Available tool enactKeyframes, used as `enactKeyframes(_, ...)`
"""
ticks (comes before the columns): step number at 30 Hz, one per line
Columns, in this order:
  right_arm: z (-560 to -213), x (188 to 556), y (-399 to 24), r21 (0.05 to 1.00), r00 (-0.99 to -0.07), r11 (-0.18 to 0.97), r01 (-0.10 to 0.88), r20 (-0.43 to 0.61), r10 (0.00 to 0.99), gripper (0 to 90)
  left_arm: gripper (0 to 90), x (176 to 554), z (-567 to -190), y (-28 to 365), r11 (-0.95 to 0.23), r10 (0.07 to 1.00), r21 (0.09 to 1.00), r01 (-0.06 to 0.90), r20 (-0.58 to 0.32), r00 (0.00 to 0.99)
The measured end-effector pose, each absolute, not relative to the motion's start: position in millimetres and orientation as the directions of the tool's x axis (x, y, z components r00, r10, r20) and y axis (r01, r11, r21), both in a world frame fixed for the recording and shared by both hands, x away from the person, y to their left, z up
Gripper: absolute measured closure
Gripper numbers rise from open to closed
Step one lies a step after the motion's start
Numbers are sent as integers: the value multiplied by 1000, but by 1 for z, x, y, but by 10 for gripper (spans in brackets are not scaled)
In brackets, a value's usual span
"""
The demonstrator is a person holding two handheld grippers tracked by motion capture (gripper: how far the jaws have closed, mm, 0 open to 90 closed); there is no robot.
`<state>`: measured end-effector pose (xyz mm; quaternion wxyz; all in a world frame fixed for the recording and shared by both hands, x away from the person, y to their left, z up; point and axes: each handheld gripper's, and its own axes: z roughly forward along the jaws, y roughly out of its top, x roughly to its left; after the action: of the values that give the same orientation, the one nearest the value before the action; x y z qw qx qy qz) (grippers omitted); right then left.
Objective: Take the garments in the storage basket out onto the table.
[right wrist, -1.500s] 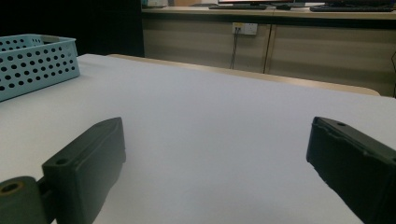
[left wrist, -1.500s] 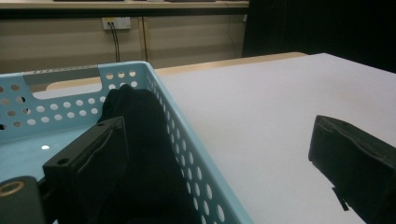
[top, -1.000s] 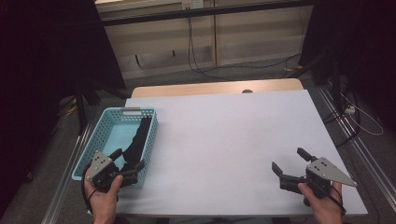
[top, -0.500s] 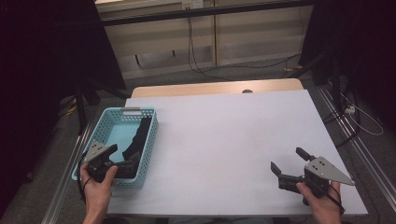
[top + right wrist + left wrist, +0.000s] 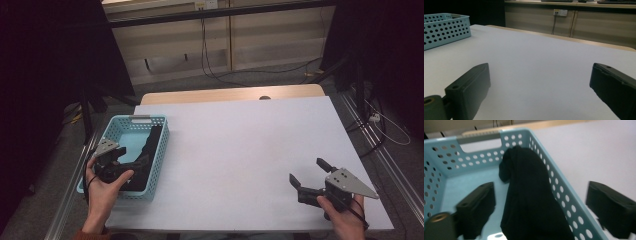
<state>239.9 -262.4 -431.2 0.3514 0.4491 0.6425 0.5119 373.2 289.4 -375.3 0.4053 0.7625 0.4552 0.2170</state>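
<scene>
A light blue perforated basket [image 5: 131, 121] sits at the table's left edge, with a black cloth [image 5: 148, 148] draped along its right inner wall. In the left gripper view the black cloth [image 5: 529, 195] rises between the two jaws, and the basket's right wall [image 5: 564, 197] also passes between them. My left gripper [image 5: 127, 164] is open over the basket's near end; one jaw is inside the basket, the other outside its wall. My right gripper [image 5: 309, 177] hangs open just above the bare white table [image 5: 250, 145] at the near right, nothing between its jaws.
The basket [image 5: 444, 27] shows far off at the left in the right gripper view. Wooden cabinets [image 5: 225, 40] and cables stand behind the table. Metal rails run along both sides of the table. A wooden strip [image 5: 230, 94] edges the far side.
My left gripper has moved left and forward from the basket's near right corner to over its near end. The right gripper has hardly moved.
</scene>
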Motion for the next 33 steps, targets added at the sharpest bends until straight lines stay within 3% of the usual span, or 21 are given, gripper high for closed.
enactKeyframes(3,-431,240,-262,973,-351,75,216,6,936,22,114,381,-374,290,-246,885,783,572,-59,461)
enactKeyframes(14,-431,240,-262,973,-356,73,217,9,934,22,120,405,-375,278,-311,886,726,613,-11,463)
enactKeyframes(33,-432,242,-262,972,-365,83,221,4,931,21,132,439,-403,269,-372,892,501,781,-39,450)
